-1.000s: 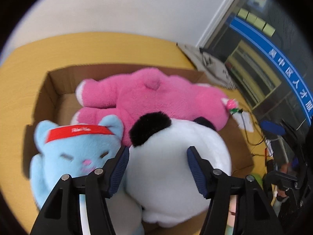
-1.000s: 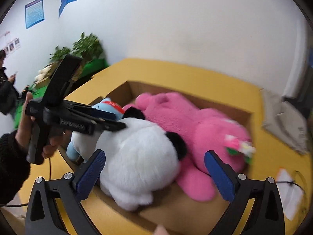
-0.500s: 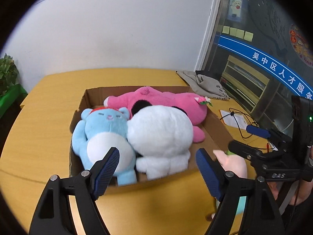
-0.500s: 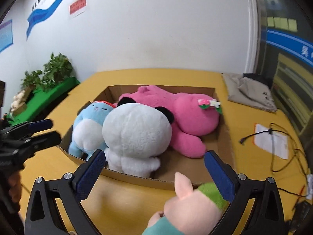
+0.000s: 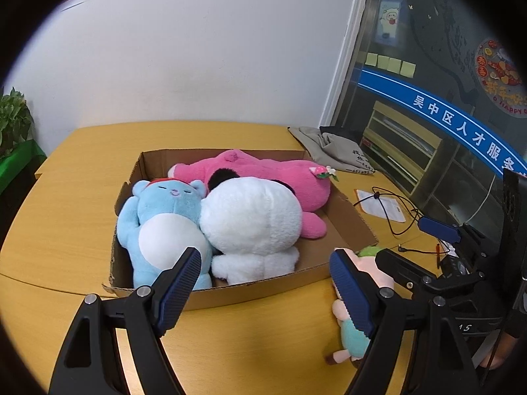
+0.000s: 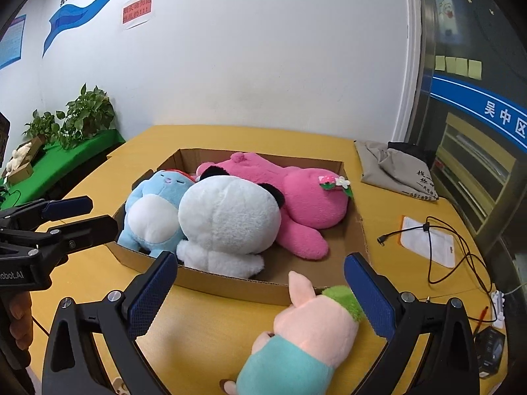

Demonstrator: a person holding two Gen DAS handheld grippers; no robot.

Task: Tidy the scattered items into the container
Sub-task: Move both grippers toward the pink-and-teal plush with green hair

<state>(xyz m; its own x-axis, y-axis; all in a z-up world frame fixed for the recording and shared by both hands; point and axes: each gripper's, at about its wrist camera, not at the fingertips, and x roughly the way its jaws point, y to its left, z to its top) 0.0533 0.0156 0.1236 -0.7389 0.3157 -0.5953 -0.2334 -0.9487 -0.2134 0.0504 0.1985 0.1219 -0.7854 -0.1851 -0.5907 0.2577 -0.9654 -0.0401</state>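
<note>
A cardboard box (image 5: 250,291) (image 6: 230,283) on the yellow table holds a blue cat plush (image 5: 164,223) (image 6: 151,210), a white panda plush (image 5: 253,223) (image 6: 227,220) and a big pink plush (image 5: 273,171) (image 6: 306,197). A small pig plush (image 6: 309,326) (image 5: 350,335) in a teal outfit lies on the table outside the box's near right corner. My left gripper (image 5: 265,263) (image 6: 79,214) hangs open in front of the box, holding nothing. My right gripper (image 6: 260,266) (image 5: 415,243) is open over the pig, which lies near its right finger, untouched by the pads.
A grey cloth bag (image 5: 332,148) (image 6: 392,168) lies at the table's far right. A black cable on a white packet (image 6: 428,240) (image 5: 382,204) lies right of the box. Potted plants (image 6: 82,115) stand on a green surface to the left. A hand (image 6: 16,322) holds the left gripper.
My left gripper let go of the white panda and pulled back and up from the box. The right gripper also drew back, and the pig plush came into view under it.
</note>
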